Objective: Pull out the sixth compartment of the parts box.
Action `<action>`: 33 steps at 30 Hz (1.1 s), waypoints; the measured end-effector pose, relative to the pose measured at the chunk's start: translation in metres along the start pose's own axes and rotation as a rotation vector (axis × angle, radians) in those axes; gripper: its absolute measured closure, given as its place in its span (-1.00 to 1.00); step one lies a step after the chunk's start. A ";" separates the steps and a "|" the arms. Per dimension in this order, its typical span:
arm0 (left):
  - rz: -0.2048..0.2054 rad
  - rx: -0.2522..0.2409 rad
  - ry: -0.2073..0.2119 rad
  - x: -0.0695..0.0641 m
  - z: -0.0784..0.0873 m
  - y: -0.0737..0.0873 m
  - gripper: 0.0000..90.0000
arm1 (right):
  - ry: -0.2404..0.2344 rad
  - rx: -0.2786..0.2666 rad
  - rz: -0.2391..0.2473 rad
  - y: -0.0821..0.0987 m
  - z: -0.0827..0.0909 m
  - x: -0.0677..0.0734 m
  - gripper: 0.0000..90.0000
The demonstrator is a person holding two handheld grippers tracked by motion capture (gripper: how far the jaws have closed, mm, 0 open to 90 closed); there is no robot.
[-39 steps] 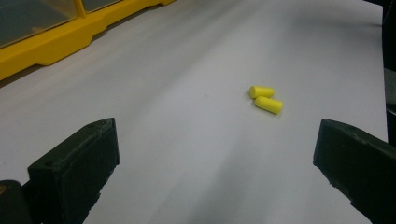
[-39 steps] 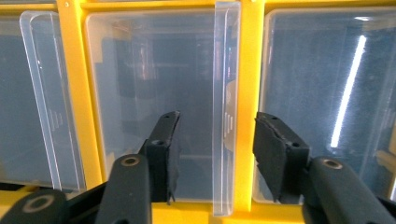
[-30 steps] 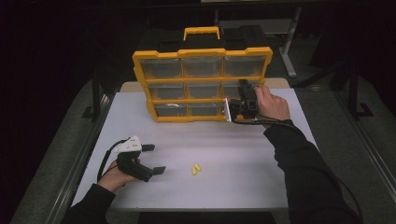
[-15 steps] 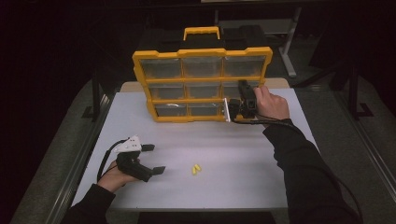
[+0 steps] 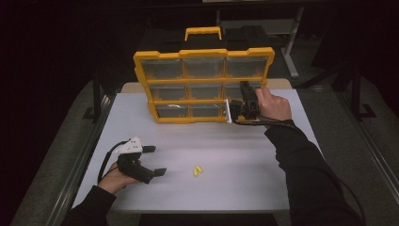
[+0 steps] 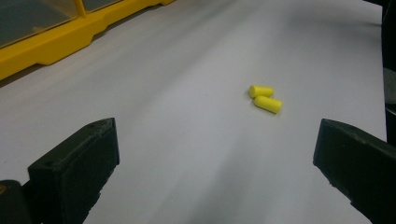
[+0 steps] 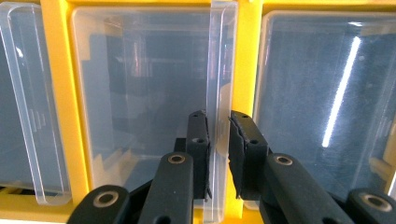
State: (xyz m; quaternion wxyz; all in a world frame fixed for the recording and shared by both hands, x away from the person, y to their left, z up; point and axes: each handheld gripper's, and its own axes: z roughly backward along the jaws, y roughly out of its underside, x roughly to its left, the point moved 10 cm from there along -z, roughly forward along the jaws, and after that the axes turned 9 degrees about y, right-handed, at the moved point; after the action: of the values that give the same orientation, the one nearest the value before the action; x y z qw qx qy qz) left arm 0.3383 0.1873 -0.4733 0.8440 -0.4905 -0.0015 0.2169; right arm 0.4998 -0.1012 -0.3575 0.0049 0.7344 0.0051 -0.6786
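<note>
Gripping the clear handle lip (image 7: 217, 93) of a drawer (image 7: 140, 98), the right gripper (image 5: 234, 112) stands at the bottom row of the yellow organizer (image 5: 203, 52), at 12 o'clock on the counter (image 5: 244, 155). Its jaws have just been closing and now pinch the lip, which stands edge-on between the pads in the right gripper view. The drawer appears to be the right-hand one of the bottom row, seated or nearly seated in its bay; the high view does not settle how far out it sits.

The left gripper (image 5: 155, 161) rests at 8 o'clock, jaws wide apart and holding nothing. Two yellow earplugs (image 6: 265, 98) lie touching each other on the counter just ahead of it, near 6 o'clock, well apart from the organizer.

Judgement: the step in hand is drawing the drawer open, likely to receive the earplugs.

Recommendations:
- Pull straight along the drawer's own line, toward 6 o'clock; a sideways drag would bind it in the frame.
- Keep the grip on the lip full; the clear plastic is slick and thin.
- Pull slowly. The organizer stands upright and unbraced, so a hard tug could tip or slide it.
- Stop short of full withdrawal so the drawer stays supported.
</note>
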 end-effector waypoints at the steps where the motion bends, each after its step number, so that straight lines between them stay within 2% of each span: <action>1: 0.000 0.000 0.000 0.000 0.000 0.000 -1.00 | 0.000 0.000 0.000 0.000 0.000 0.000 0.72; 33: -0.003 -0.004 0.001 0.000 0.001 0.000 -1.00 | -0.015 -0.001 0.003 0.000 0.013 -0.002 0.72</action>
State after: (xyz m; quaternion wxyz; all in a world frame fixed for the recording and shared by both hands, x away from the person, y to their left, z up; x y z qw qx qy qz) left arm 0.3378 0.1876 -0.4726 0.8434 -0.4922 -0.0020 0.2154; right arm 0.4871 -0.1010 -0.3568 0.0064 0.7293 0.0041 -0.6842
